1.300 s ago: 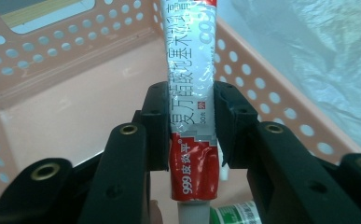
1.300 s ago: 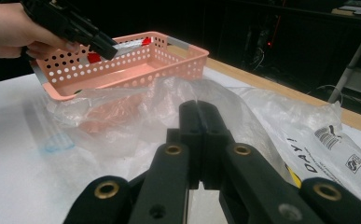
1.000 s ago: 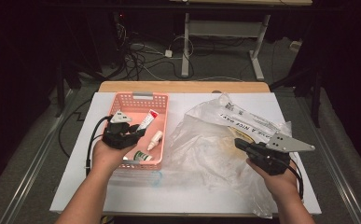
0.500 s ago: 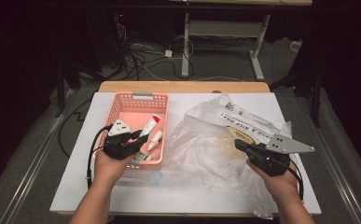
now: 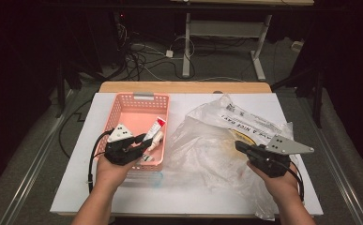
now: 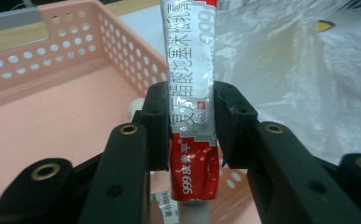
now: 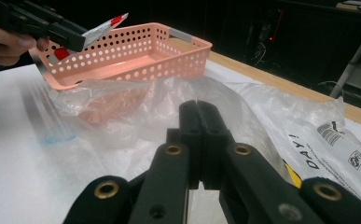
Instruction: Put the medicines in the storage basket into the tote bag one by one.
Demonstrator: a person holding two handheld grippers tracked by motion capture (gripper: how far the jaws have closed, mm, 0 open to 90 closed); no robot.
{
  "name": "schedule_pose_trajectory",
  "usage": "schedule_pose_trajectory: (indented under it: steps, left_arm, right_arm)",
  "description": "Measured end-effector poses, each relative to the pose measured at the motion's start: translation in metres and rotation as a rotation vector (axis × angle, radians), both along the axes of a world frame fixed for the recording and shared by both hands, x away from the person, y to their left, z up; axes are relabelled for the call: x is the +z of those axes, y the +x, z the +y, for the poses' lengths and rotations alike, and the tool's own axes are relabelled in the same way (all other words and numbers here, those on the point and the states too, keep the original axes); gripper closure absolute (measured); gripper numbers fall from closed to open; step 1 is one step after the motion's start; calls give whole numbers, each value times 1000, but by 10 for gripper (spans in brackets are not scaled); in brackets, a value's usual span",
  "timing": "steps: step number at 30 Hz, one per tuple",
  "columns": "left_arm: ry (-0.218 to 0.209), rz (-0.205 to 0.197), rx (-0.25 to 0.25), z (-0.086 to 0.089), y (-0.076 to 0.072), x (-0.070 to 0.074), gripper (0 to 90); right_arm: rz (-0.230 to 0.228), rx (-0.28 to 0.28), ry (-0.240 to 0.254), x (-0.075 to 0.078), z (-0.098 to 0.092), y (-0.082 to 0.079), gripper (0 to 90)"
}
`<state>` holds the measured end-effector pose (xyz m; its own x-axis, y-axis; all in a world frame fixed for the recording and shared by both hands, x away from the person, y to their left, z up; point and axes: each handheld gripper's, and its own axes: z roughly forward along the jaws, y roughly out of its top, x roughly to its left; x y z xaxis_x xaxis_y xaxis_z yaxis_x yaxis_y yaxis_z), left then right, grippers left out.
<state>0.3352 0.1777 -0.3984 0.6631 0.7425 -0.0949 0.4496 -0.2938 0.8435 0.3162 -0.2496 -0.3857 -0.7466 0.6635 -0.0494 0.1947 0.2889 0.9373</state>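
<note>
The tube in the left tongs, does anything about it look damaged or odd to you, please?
Yes: the red-and-white tube is creased and dented at its red end, just below where the left tongs clamp it. It hangs over the pink basket.

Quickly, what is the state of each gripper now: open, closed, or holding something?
Left gripper: closed on the red-and-white ointment tube, above the pink basket.
Right gripper: closed on the clear plastic bag.

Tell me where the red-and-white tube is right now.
In the high view the red-and-white tube sits clamped in the left claw, above the pink basket at the table's left.
</note>
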Motion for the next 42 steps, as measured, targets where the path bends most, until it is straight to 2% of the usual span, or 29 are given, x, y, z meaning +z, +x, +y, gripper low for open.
schedule_pose_trajectory:
  steps: [20, 24, 32, 39, 42]
  left_arm:
    - [-12, -35, -161, -45, -29, 13, 665]
    - [9, -39, -191, -56, -34, 13, 665]
    - [17, -38, -243, -73, -42, 11, 665]
    - [62, -43, -295, -91, -50, 7, 665]
    - [67, -37, -310, -97, -52, 5, 665]
  right_arm:
    - [1, 8, 4, 1, 1, -1, 900]
    - [1, 5, 6, 1, 1, -1, 900]
    - [2, 5, 5, 0, 1, 0, 900]
    - [3, 3, 10, 1, 1, 0, 900]
    - [-1, 2, 10, 1, 1, 0, 900]
